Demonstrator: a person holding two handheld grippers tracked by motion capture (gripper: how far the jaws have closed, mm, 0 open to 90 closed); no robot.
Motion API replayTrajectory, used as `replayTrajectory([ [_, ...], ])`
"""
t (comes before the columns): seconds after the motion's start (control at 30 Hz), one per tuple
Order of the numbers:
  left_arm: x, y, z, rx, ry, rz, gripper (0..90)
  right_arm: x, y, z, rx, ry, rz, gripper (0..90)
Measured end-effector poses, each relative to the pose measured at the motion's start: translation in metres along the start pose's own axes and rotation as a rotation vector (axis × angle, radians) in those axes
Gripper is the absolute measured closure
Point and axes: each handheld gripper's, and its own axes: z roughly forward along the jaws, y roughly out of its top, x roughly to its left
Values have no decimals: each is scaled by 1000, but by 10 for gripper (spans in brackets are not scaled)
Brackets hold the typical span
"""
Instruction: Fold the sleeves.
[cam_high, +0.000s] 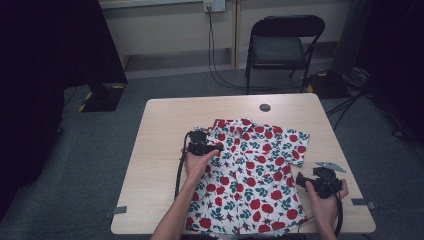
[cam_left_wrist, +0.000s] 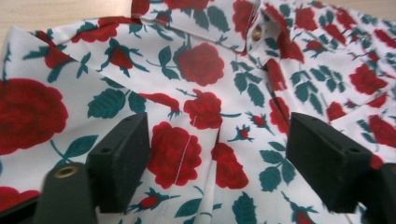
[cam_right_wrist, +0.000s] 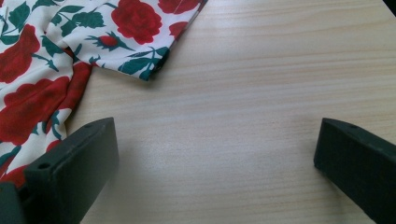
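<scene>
**Both grippers spread over a rose-print shirt**

Left gripper (cam_high: 200, 142) sits over the upper left part of the shirt (cam_high: 250, 170), near the collar end, held in the person's left hand (cam_high: 197, 165). In the left gripper view its two black jaws stand wide apart, with printed cloth lying between them and neither pad pressing on it; a seam line and a brass-coloured button (cam_left_wrist: 256, 32) show on the fabric ahead.

Right gripper (cam_high: 320, 181) rests at the right edge of the shirt, held in the right hand (cam_high: 325, 200), with its grey three-cornered plate lying just beyond it on the wood. In the right gripper view its jaws are also spread wide, with bare wood between them; the left jaw stands just beside the cloth's edge, and a sleeve corner (cam_right_wrist: 140, 65) lies farther ahead.

Laid flat, the shirt, white with red roses and green leaves, covers the middle of the light wooden table (cam_high: 155, 165), its hem reaching the near edge. Beyond the table stands a black folding chair (cam_high: 280, 47) on grey carpet.
</scene>
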Motion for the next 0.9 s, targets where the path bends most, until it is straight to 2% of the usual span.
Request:
replayTrajectory([
  [0.03,0,0,-2,-4,-4,2,203,0,0,0,0,0,0,0],
  [0.17,0,0,-12,-31,30,17,190,0,0,0,1,0,1,0],
  [0.2,2,-1,-19,-57,55,25,190,0,0,0,1,0,1,0],
  [0.27,3,-1,-21,-64,62,23,196,0,0,0,1,0,1,0],
  [0.33,7,-3,-30,-75,96,23,190,0,0,0,0,0,0,0],
  [0.4,10,-4,-36,-85,112,20,180,0,0,0,0,0,1,0],
  [0.57,17,-11,-51,-86,109,14,181,0,0,0,0,0,0,0],
  [0.73,22,-21,-62,-98,114,9,252,0,0,0,0,0,0,0],
  [0.87,30,-29,-71,-100,114,-5,275,0,0,0,1,0,1,0],
  [0.9,32,-33,-75,-94,102,-1,290,0,0,0,0,0,1,0],
])
